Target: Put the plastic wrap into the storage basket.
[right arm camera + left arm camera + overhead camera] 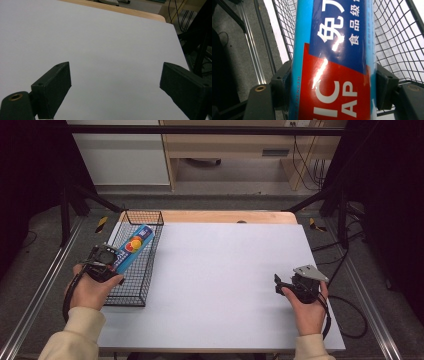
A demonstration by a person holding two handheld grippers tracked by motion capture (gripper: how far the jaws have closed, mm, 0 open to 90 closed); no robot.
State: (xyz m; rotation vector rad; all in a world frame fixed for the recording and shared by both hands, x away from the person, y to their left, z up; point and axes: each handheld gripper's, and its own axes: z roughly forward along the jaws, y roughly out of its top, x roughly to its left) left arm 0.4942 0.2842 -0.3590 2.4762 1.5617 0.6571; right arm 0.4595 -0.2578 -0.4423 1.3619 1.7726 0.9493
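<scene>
Pinched between my left fingers (384, 87) is a blue box (334, 60), long and narrow, with a red patch, white letters and Chinese characters on its label. Both pads press on its sides, so my left gripper (102, 262) is closed on it. From the high view, the box (132, 248) lies at a slant inside a black wire basket (150, 270), its far end pointing toward the back of the basket and its near end in my grip. That basket stands on the left edge of the white table (220, 270), near the far corner. Beside it, the table is bare. My right gripper (285, 287) rests on the table near its right front edge, well apart from the basket. Its fingers (53, 87) are spread wide, with nothing between them.
</scene>
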